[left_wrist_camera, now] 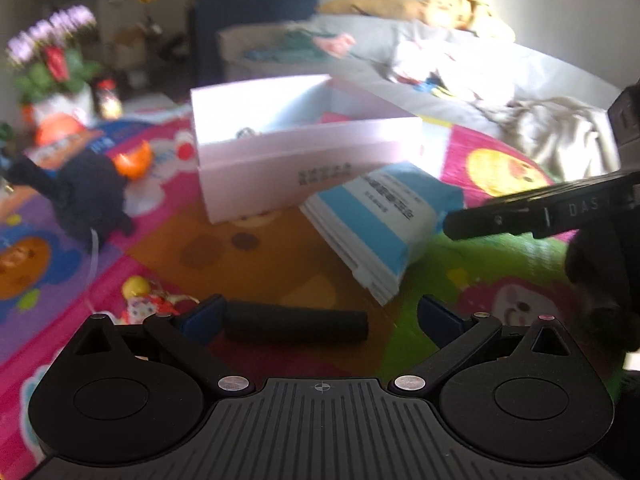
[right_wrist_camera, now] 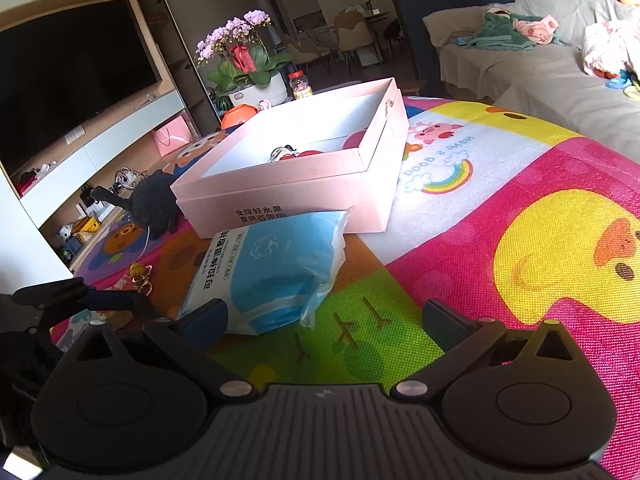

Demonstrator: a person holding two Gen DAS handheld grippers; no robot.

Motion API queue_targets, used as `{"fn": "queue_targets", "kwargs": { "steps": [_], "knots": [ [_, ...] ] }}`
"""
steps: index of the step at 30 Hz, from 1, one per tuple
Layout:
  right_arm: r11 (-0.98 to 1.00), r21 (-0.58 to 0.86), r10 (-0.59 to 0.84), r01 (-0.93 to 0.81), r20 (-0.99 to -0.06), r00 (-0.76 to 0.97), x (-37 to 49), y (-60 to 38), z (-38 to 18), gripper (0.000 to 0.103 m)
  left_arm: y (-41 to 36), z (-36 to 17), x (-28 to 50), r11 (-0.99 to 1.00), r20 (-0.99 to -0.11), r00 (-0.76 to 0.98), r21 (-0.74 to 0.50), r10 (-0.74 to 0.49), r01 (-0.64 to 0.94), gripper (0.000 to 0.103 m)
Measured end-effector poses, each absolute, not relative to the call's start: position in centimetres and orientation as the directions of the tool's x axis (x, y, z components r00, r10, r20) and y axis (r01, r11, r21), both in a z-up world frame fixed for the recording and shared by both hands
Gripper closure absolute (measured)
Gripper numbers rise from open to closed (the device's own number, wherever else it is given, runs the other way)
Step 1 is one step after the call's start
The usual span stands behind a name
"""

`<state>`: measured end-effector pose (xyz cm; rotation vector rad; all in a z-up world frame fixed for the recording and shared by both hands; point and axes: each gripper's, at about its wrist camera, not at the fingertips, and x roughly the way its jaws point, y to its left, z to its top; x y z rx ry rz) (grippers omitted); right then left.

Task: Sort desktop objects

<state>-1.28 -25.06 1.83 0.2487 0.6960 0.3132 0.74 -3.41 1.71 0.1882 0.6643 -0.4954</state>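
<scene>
A pink open box [left_wrist_camera: 304,160] [right_wrist_camera: 304,184] stands on the colourful play mat with a few small items inside. A blue and white tissue pack [left_wrist_camera: 376,220] [right_wrist_camera: 272,272] leans against its front. A black cylinder [left_wrist_camera: 296,325] lies on the mat between the open fingers of my left gripper [left_wrist_camera: 320,318], close to the left pad. My right gripper [right_wrist_camera: 324,320] is open and empty just in front of the tissue pack; it also shows in the left wrist view [left_wrist_camera: 540,212]. A black plush toy [left_wrist_camera: 88,200] [right_wrist_camera: 154,204] and a small yellow charm [left_wrist_camera: 138,294] [right_wrist_camera: 138,274] lie left.
An orange ball [left_wrist_camera: 134,160] lies beyond the plush. A flower pot [right_wrist_camera: 248,76] and a jar [right_wrist_camera: 300,84] stand behind the box. A TV cabinet [right_wrist_camera: 100,148] runs along the left. A grey sofa [right_wrist_camera: 540,80] with clothes borders the mat at right.
</scene>
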Motion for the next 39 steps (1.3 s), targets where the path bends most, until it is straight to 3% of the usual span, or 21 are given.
{"fn": "queue_targets", "kwargs": {
  "steps": [6,8,10,16,20,25,30,35,39],
  "knots": [
    [0.925,0.316,0.369,-0.213,-0.601,0.709,-1.0,-25.0,2.2,0.000,-3.6,1.8,0.2,0.877,-0.609,0.708,0.040,-0.358,0.479,0.003],
    [0.915,0.308,0.399,-0.261,-0.589,0.703,-0.8,-24.7,3.0,0.000,-3.2,1.7,-0.3,0.885,-0.611,0.714,0.046,-0.342,0.464,0.018],
    [0.919,0.292,0.389,-0.265,-0.560,0.732,-0.2,-24.8,4.5,0.000,-2.5,1.4,-0.6,0.895,-0.620,0.709,0.026,-0.335,0.445,0.023],
    [0.913,0.408,0.256,0.003,-0.577,0.776,4.0,-28.1,5.7,0.003,-0.7,1.5,-1.7,0.918,-0.598,0.727,-0.038,-0.338,0.395,0.023],
    [0.962,0.272,0.200,-0.034,-0.613,0.764,5.3,-27.0,5.7,0.009,-0.7,1.7,-2.0,0.910,-0.582,0.729,-0.046,-0.360,0.413,0.011],
    [0.971,0.202,0.233,-0.132,-0.651,0.722,6.8,-25.1,5.7,0.012,-0.8,1.7,-2.3,0.909,-0.572,0.737,-0.037,-0.360,0.415,0.008],
    [0.995,-0.044,0.046,-0.090,-0.597,0.801,7.7,-23.5,6.0,0.012,-1.0,1.6,-2.1,0.910,-0.585,0.731,-0.031,-0.351,0.412,0.006],
    [0.993,0.008,0.100,-0.121,-0.617,0.781,7.1,-23.4,5.6,0.014,-1.0,1.4,-2.0,0.912,-0.596,0.724,-0.037,-0.348,0.408,0.006],
    [0.988,0.069,0.147,-0.140,-0.711,0.688,6.3,-23.4,3.4,0.022,-1.1,1.4,-2.0,0.913,-0.596,0.726,-0.031,-0.343,0.406,0.005]
  ]
}}
